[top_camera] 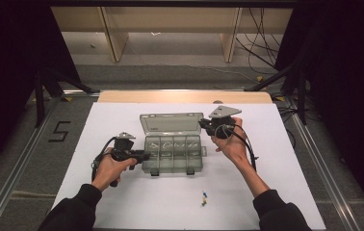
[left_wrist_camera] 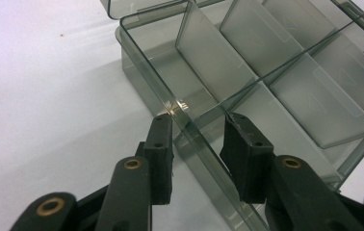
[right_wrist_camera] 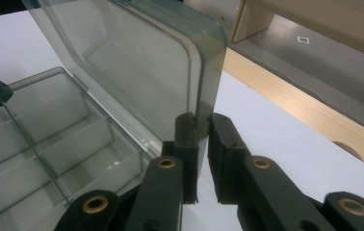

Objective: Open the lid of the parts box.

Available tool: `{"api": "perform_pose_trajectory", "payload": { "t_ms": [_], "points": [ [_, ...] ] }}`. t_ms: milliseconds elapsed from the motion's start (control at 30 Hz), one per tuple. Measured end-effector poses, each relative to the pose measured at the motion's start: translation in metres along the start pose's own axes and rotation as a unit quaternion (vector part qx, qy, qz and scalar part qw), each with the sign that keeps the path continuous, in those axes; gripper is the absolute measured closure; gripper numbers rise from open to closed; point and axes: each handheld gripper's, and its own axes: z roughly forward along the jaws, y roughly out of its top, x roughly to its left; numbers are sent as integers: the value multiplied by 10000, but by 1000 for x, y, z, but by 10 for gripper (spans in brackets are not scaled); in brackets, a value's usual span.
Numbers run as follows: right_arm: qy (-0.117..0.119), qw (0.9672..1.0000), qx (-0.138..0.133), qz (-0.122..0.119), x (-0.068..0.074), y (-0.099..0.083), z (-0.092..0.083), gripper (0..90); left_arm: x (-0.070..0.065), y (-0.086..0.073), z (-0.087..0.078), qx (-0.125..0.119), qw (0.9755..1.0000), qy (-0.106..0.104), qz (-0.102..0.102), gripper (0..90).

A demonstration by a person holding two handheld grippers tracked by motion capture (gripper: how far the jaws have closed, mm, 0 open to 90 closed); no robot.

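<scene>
One piece of writing could be read: a black figure 5 (top_camera: 60, 131) marked on the grey floor to the left of the table. No brand or label was legible on anything else.

A white sheet (top_camera: 122, 202) covered the table, with a strip of pale wood (top_camera: 185, 96) showing along its far edge. Beyond lay a grey floor, light wooden furniture legs (top_camera: 112, 38) and loose black cables (top_camera: 259, 43), with dark surroundings on both sides. A few small coloured bits (top_camera: 203, 197) lay on the sheet near the person's side, well apart from the box.

At the middle of the sheet sat a smoky, see-through plastic organiser box (top_camera: 173, 151), its bottom split by dividers into several compartments and its hinged lid (top_camera: 172, 123) standing open at the far side.

At the box's left side, the left gripper (left_wrist_camera: 199, 127) straddled the side wall, one jaw outside and one inside; the jaws stood partly apart, and whether the pads pressed on the wall could not be told. At the right, the right gripper (right_wrist_camera: 204, 120) had its jaws narrowed on the edge of the raised lid, pinching it near a rounded corner.
</scene>
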Motion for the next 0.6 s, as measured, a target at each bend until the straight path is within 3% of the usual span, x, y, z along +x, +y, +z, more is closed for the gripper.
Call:
{"api": "perform_pose_trajectory", "payload": {
  "t_ms": [233, 400, 600],
  "points": [
    [-8, 9996, 128, 259, -4, 4, 3, 837, 1, 2, 0, 94, 9999, 24, 82, 652],
    [5, 9989, 169, 435, -9, 6, 6, 838, -1, 2, 3, -50, 9999, 88, -4, 653],
    [33, 9981, 184, 595, -13, 8, 10, 839, 0, 2, 2, -32, 10000, 61, 14, 653]
  ]
}}
